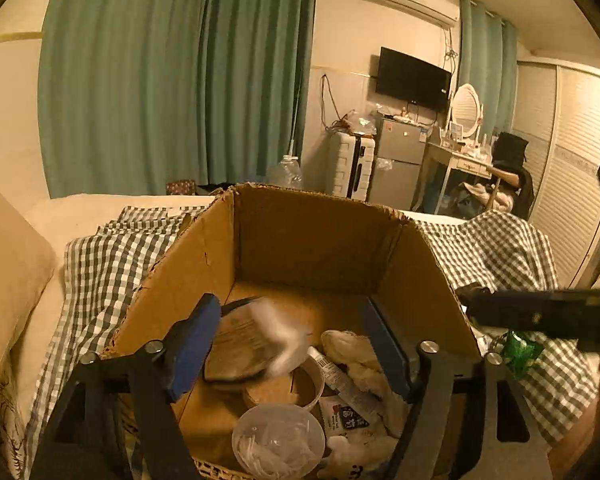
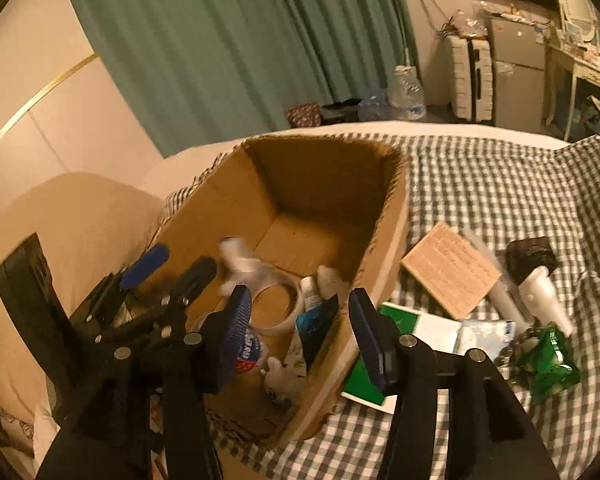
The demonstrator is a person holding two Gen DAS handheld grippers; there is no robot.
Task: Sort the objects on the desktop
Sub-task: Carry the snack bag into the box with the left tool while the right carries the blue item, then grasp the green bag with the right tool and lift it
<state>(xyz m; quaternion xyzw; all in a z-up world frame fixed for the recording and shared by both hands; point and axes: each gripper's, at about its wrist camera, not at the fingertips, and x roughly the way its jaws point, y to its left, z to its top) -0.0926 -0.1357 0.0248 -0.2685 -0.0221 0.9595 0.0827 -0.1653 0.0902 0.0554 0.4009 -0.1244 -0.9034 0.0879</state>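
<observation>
- Both grippers hang over the open cardboard box on the checked bedcover, which looks to be the collecting bin for this sort.
- Left gripper: jaws spread wide above the box, and a blurred flat packet sits loose between them; no pad presses on it, so this reads as a drop in progress.
- Right gripper: jaws apart too, straddling the box's near wall, nothing pinched. A blurred white piece sits by the tape roll inside.
- Already in the box: a clear lidded tub, a white tube, a soft white toy. They are heaped at the near end, probably because that's where the hands reach in.
- Waiting outside on the cover: a tan card, a green-and-white booklet, a green wrapper, white cone-tipped bottles.
- My read: partway through, with the right-hand pile next.
</observation>
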